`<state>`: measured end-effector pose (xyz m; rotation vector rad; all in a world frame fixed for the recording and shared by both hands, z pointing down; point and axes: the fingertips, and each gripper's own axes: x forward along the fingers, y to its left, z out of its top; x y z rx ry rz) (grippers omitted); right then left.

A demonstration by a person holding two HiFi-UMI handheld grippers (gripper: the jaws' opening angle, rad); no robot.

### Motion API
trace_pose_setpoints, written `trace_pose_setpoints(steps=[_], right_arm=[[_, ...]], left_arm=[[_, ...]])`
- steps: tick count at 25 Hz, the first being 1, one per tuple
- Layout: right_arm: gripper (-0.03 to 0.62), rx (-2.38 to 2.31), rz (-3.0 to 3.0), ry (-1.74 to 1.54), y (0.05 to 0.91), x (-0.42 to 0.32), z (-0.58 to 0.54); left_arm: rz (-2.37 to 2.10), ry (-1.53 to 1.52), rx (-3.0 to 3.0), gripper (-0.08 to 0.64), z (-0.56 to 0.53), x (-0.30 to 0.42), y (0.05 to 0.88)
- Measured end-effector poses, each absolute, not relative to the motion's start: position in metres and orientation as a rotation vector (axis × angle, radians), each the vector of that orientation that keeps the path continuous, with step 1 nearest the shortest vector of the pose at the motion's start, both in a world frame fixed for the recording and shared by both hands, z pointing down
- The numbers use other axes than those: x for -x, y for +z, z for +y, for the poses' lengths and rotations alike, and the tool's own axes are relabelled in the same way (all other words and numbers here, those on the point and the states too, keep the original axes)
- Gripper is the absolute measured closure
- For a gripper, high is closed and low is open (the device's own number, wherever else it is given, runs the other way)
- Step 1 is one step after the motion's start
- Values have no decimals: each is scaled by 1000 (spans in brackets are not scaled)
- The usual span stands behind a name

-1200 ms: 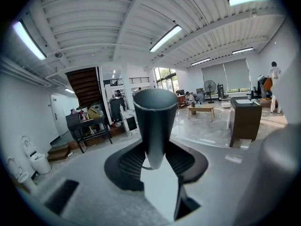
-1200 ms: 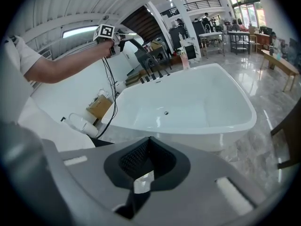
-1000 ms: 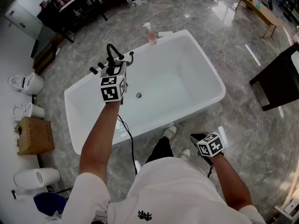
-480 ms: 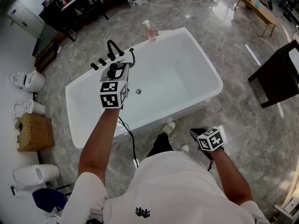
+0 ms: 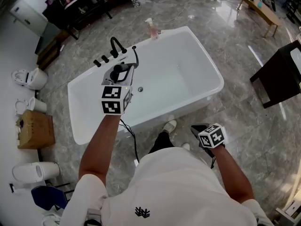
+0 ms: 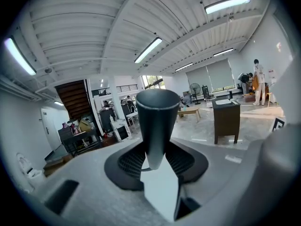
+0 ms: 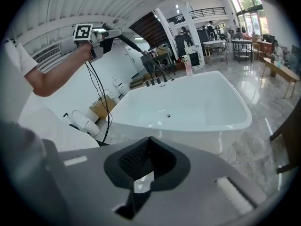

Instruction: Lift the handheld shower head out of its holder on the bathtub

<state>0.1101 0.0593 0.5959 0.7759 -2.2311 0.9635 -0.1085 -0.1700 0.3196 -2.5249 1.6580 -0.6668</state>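
Note:
The black handheld shower head is out of its holder, above the near rim of the white bathtub. My left gripper is shut on its handle, which stands upright between the jaws. Its hose trails back to the black faucet set on the tub's far left rim. In the right gripper view the left gripper holds the shower head high over the tub. My right gripper hangs low at my right side, shut on nothing.
A pink soap bottle stands on the tub's far corner. Toilets and a cardboard box line the left wall. A dark cabinet stands at the right, a wooden bench beyond it. My feet are beside the tub.
My left gripper has drawn away from the faucet set towards me and upward, taking the shower head with it. The right gripper has barely shifted.

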Motion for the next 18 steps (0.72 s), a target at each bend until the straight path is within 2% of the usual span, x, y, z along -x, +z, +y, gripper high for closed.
trace_pose_setpoints(steps=[18], right_arm=[[578,-762,-2289,895,580,-110,65]], left_arm=[[1529,-622,2581,422,-85,70,291]])
